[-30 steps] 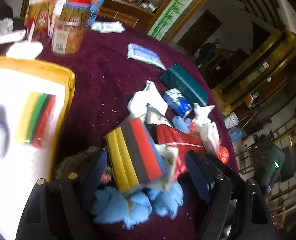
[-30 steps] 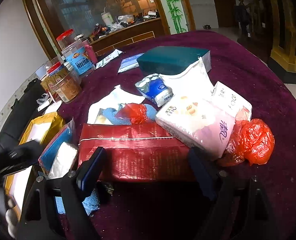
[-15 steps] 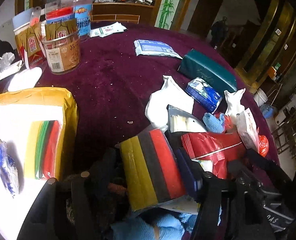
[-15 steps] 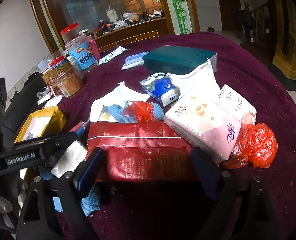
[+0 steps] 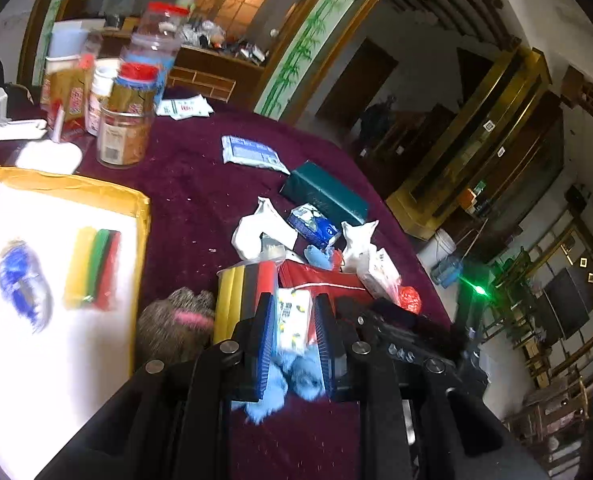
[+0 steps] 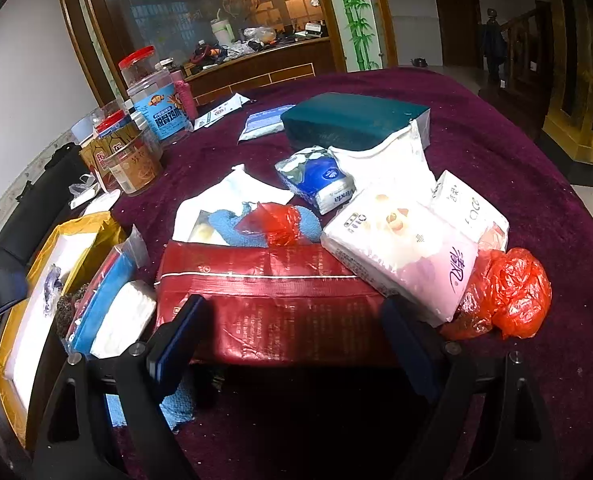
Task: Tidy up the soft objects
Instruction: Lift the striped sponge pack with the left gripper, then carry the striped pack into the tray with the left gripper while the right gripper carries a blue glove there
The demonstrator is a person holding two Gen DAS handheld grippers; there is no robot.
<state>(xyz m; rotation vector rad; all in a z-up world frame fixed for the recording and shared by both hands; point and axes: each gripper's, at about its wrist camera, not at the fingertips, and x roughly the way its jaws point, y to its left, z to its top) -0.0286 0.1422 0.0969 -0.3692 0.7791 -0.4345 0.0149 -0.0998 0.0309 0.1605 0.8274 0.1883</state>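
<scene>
My left gripper [image 5: 295, 298] is shut and raised over the near side of the pile. Nothing is pinched that I can see. Through its narrow gap show a white tissue pack [image 5: 292, 316] and a fluffy blue cloth [image 5: 280, 384]. The striped sponge pack [image 5: 244, 296] stands just left of its left finger, with a brown knitted piece [image 5: 176, 324] beside it. My right gripper [image 6: 292, 300] is open, its fingers spread over the near edge of the red pack [image 6: 272, 280]. A yellow-rimmed tray [image 5: 76, 188] on the left holds a second sponge pack [image 5: 92, 268] and a blurred blue bundle [image 5: 22, 280].
Several jars [image 5: 126, 120] stand at the back left of the purple table [image 6: 496, 152]. A green box [image 6: 352, 120], a blue tissue pack [image 6: 316, 180], a pink-white tissue pack [image 6: 400, 252] and an orange bag [image 6: 508, 292] crowd the pile. The table edge curves away on the right.
The left gripper's jaws went from straddling the sponge pack to shut beside it. It drew back and up, and left the right wrist view. The right gripper stayed put.
</scene>
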